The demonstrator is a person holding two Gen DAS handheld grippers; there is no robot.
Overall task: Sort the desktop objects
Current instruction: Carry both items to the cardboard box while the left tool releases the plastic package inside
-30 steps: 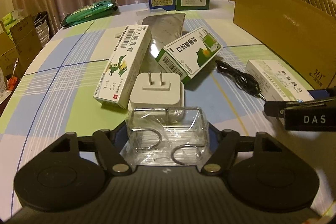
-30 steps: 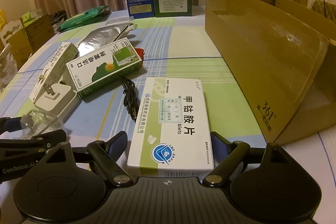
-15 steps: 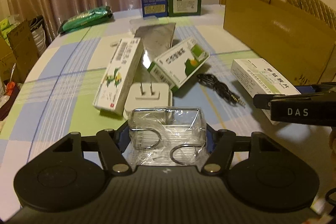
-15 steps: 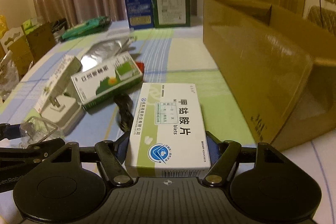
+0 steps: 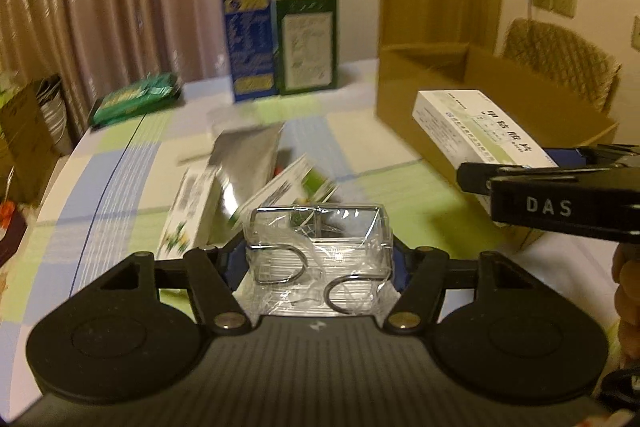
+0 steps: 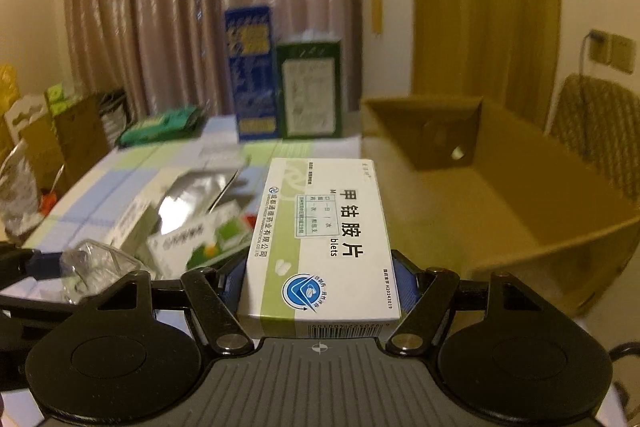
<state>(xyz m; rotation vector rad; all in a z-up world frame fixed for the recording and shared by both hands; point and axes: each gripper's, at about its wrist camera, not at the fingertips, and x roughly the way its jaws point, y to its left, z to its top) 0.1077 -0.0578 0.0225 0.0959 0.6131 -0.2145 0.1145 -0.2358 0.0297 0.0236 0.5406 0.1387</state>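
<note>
My left gripper [image 5: 318, 259] is shut on a clear plastic box of metal clips [image 5: 318, 255] and holds it above the table. My right gripper [image 6: 320, 267] is shut on a white and green medicine box [image 6: 320, 231], lifted beside the open cardboard box [image 6: 480, 195]. The right gripper with its medicine box [image 5: 476, 131] shows at the right of the left wrist view, in front of the cardboard box [image 5: 432, 95]. The left gripper's clear box [image 6: 94, 261] shows at the left of the right wrist view.
On the checked tablecloth [image 5: 100, 179] lie two more medicine boxes [image 5: 192, 203] [image 5: 296, 187] and a silver foil pouch [image 5: 246, 151]. A blue carton [image 5: 248, 31], a green carton [image 5: 306, 47] and a green packet [image 5: 136, 99] stand at the far side. A wicker chair [image 6: 596, 131] is behind the cardboard box.
Both grippers have risen from the table with their boxes. The right gripper has lifted the medicine box off the table toward the cardboard box. The white plug is hidden below the left gripper's box now.
</note>
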